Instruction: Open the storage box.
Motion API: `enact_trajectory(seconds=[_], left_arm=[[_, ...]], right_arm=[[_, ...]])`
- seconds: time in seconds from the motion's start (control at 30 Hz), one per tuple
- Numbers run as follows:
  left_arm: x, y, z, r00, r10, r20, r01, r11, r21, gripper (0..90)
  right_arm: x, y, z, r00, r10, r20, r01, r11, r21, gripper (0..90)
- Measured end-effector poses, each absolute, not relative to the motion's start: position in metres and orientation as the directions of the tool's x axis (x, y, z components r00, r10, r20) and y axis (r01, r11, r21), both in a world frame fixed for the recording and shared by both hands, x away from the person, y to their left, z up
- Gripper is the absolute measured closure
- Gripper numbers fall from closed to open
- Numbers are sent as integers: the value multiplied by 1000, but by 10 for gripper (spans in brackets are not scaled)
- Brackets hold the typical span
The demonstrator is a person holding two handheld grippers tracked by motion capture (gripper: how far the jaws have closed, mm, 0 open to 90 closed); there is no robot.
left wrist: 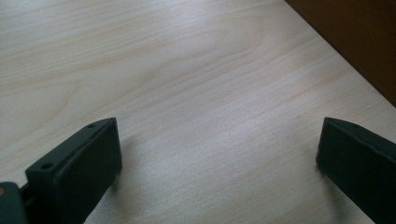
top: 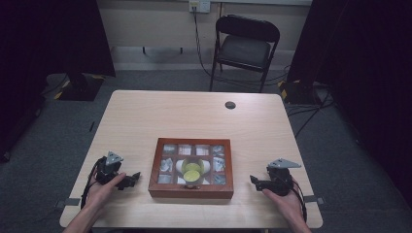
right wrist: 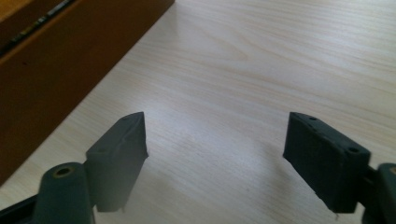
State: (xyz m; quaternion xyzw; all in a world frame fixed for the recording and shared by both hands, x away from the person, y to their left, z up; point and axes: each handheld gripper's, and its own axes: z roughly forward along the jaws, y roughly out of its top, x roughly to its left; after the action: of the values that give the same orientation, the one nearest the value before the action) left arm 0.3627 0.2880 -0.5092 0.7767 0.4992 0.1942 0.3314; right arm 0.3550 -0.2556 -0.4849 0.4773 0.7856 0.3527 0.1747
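Your left gripper (top: 130, 180) rests on the worktop (top: 145, 116) just left of the box (top: 191, 191), fingers (left wrist: 88, 161) spread wide with nothing between them, aimed at the box's side, likely so you can take hold of it there. The box sits between your hands near the front edge, a green-topped cup (top: 192, 171) in its middle. Your right gripper (top: 256, 182) mirrors this just right of the box, fingers (right wrist: 123, 149) also spread and empty.
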Motion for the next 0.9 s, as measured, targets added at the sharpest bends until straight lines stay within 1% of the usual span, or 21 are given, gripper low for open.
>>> enact_trajectory(seconds=[0.1, 0.13, 0.33, 0.43, 0.6, 0.67, 0.9], left_arm=[[363, 288, -509, 422, 906, -35, 647, -274, 712, 0], [363, 288, -509, 424, 905, -35, 647, -275, 712, 0], [363, 288, -509, 424, 905, -35, 646, -275, 712, 0], [363, 288, -509, 433, 901, -33, 643, -283, 712, 0], [363, 289, -510, 435, 900, -35, 643, -283, 712, 0], [363, 289, -510, 435, 900, -32, 642, -285, 712, 0], [363, 289, -510, 435, 900, -35, 643, -283, 712, 0]], right_arm=[[355, -257, -480, -497, 861, 109, 622, 266, 736, 265], [355, -257, -480, -497, 861, 109, 622, 266, 736, 265], [350, -258, -469, -520, 844, 131, 588, 243, 772, 349], [349, -258, -466, -540, 823, 175, 577, 211, 789, 390], [347, -253, -461, -576, 799, 171, 547, 221, 808, 410], [345, -249, -456, -591, 791, 157, 532, 236, 813, 443], [342, -244, -446, -621, 766, 166, 511, 235, 827, 491]])
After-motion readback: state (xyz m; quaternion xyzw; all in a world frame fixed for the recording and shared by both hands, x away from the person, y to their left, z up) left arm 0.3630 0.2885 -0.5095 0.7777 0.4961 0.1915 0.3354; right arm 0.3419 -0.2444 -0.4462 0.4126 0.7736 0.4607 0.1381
